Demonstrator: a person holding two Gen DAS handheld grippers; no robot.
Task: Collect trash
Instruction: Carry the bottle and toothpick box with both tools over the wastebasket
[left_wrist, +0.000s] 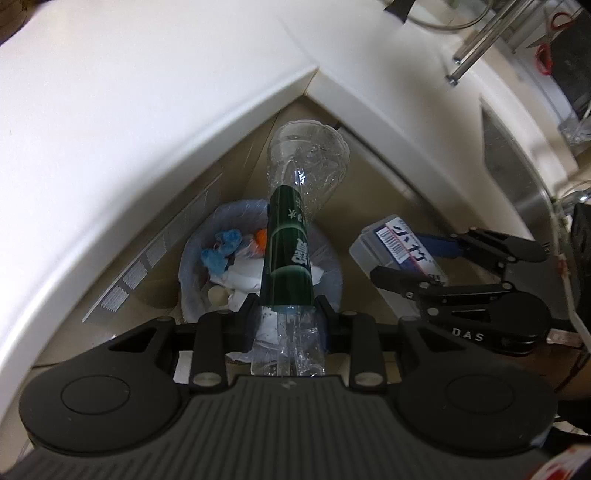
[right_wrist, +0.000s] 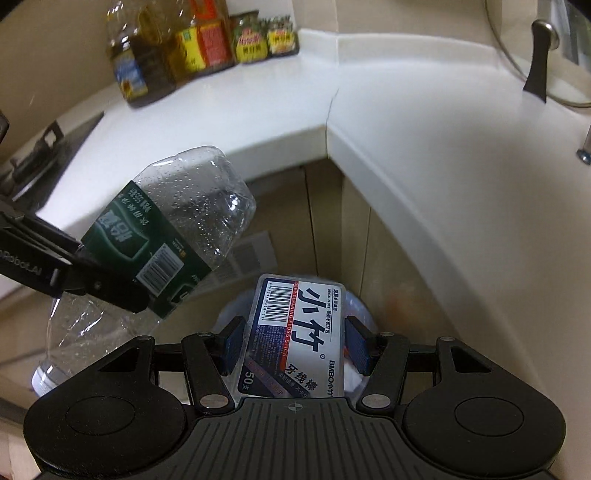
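Observation:
My left gripper (left_wrist: 287, 310) is shut on a crushed clear plastic bottle (left_wrist: 288, 251) with a dark green label, gripping it near the neck. The bottle hangs tilted over a trash bin (left_wrist: 236, 208) lined with a pale blue bag and holding paper and blue scraps. To the right, my right gripper (left_wrist: 413, 254) is shut on a clear floss stick box (left_wrist: 402, 242) with a blue and white label. In the right wrist view the right gripper (right_wrist: 293, 328) clamps the floss box (right_wrist: 295, 302) by its sides above the bin (right_wrist: 364, 314). The left gripper (right_wrist: 140, 284) holds the bottle (right_wrist: 177, 229) at the left.
A white L-shaped countertop (right_wrist: 369, 92) wraps around the bin's corner, with beige cabinet doors (right_wrist: 325, 229) below. Oil bottles and jars (right_wrist: 199, 48) stand at the back. A glass pot lid (right_wrist: 539, 55) is at the upper right. A steel sink (left_wrist: 517, 173) lies to the right.

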